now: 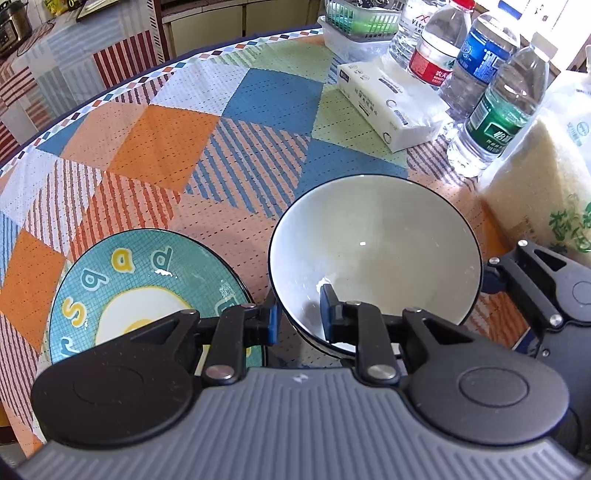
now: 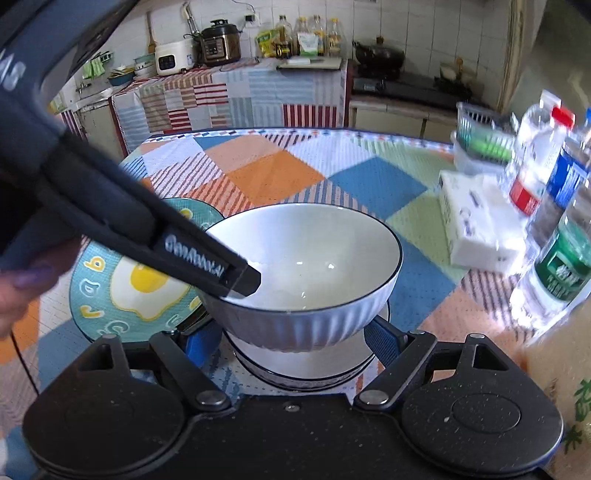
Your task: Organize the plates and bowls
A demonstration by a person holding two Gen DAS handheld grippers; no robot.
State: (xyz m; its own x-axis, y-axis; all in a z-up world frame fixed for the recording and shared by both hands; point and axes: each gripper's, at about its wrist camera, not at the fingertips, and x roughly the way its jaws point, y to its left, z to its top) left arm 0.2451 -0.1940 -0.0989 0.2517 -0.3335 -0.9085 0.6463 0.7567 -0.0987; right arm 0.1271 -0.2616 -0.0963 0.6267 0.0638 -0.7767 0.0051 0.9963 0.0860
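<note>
A white ribbed bowl with a dark rim is held up by my left gripper, which is shut on its near rim, one finger inside and one outside. In the right wrist view the bowl hangs just above a white plate on the table. My right gripper is open, its blue fingers either side of that plate, below the bowl. A teal plate with a fried-egg print lies to the left, also in the right wrist view.
Several water bottles, a tissue pack, a rice bag and a plastic basket stand at the right and far edge of the patterned tablecloth. A kitchen counter lies beyond.
</note>
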